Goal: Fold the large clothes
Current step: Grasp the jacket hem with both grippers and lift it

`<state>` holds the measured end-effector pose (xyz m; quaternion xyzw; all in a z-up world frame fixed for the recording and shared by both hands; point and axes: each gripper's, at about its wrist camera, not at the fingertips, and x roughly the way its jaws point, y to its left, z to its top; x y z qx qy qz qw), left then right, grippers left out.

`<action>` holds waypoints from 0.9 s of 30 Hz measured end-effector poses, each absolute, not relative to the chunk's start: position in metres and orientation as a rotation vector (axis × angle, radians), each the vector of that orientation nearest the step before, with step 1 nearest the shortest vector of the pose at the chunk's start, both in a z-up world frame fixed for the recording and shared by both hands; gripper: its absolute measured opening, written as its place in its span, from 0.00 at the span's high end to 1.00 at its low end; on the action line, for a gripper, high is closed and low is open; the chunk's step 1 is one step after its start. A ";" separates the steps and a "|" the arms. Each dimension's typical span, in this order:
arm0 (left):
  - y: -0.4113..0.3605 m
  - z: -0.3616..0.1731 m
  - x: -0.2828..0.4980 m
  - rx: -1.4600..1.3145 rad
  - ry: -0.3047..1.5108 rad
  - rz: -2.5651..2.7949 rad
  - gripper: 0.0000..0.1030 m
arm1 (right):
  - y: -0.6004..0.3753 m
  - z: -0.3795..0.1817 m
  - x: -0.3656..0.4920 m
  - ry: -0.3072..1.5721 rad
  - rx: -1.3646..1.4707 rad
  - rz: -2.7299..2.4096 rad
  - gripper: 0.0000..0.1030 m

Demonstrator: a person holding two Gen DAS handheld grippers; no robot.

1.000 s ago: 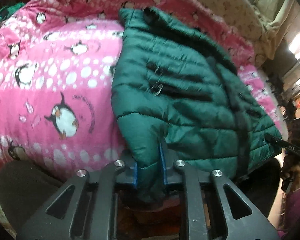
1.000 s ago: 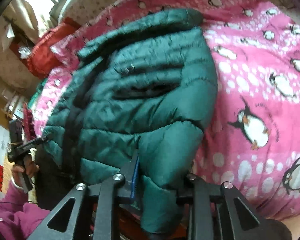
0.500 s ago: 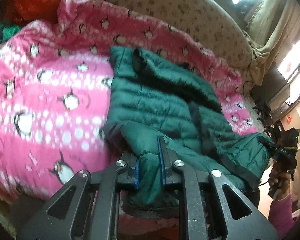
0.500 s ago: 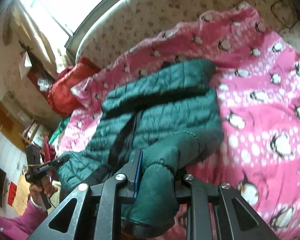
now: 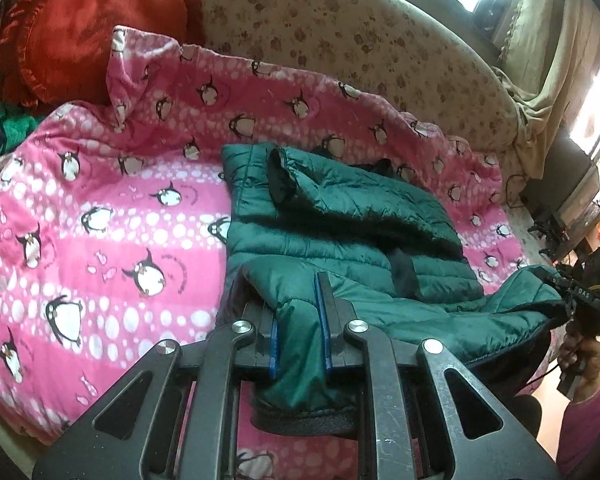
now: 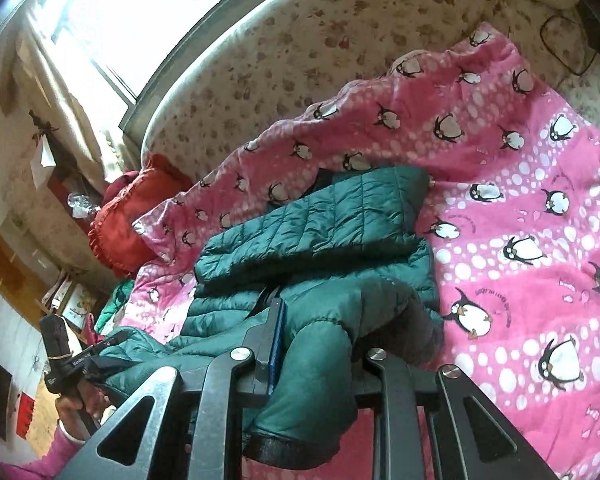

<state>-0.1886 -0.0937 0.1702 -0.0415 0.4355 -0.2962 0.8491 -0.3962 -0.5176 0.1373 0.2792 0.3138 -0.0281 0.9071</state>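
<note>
Both grippers, left (image 5: 300,320) and right (image 6: 312,340), are clamping jaws tight on the green puffer jacket (image 5: 340,216), hem lifting off the penguin blanket (image 5: 100,220).

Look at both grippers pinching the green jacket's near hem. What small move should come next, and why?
Probably carry the hem forward over the jacket toward its collar. Left gripper and right gripper are each shut on a lifted corner, while the far half lies flat on the blanket.

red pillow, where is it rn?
The red pillow sits at the left wrist view's top-left, against the spotted headboard, just behind the pink penguin blanket.
</note>
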 end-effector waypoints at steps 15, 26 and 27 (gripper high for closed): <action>-0.101 0.175 -0.181 -0.081 0.901 -0.604 0.86 | -0.524 0.139 -0.377 0.655 0.548 -0.094 0.80; -0.100 0.174 -0.176 -0.084 0.902 -0.600 0.86 | -0.529 0.136 -0.366 0.666 0.542 -0.104 0.80; -0.101 0.174 -0.175 -0.087 0.903 -0.597 0.86 | -0.530 0.136 -0.364 0.667 0.539 -0.104 0.80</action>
